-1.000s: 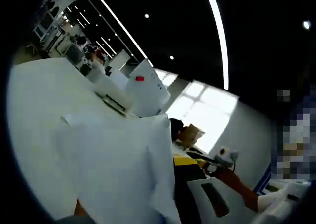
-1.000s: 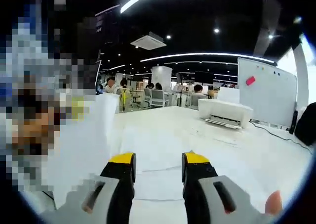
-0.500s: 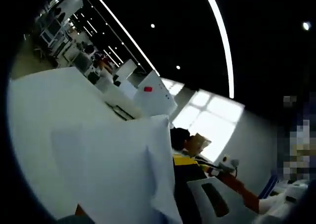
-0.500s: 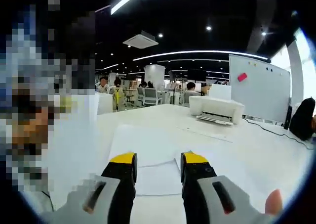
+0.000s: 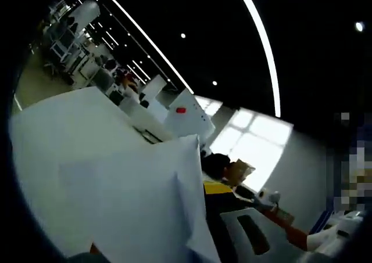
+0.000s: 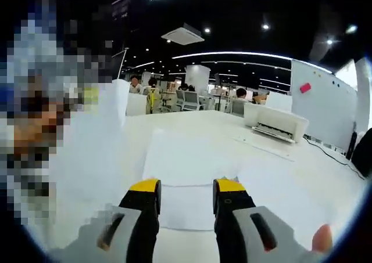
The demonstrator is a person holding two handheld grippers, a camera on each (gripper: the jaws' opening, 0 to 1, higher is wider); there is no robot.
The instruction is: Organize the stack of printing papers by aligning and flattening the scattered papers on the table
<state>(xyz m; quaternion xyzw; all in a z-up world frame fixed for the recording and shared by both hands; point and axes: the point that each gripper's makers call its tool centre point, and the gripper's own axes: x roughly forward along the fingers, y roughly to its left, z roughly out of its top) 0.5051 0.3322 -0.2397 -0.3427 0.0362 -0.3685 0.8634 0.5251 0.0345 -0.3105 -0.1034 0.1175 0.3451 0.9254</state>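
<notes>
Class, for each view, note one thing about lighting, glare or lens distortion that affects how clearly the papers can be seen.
Left gripper view: the bright window glares, and the held paper looks dim and soft. Right gripper view: even ceiling light, the sheets on the table read clearly, and the fisheye lens bends the ceiling light strip.

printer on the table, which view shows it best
The right gripper view: the white printer sits upright and unblocked at the far side of the table, in front of the whiteboard. In the left gripper view it is tilted, small and partly cut off by held-up paper.
</notes>
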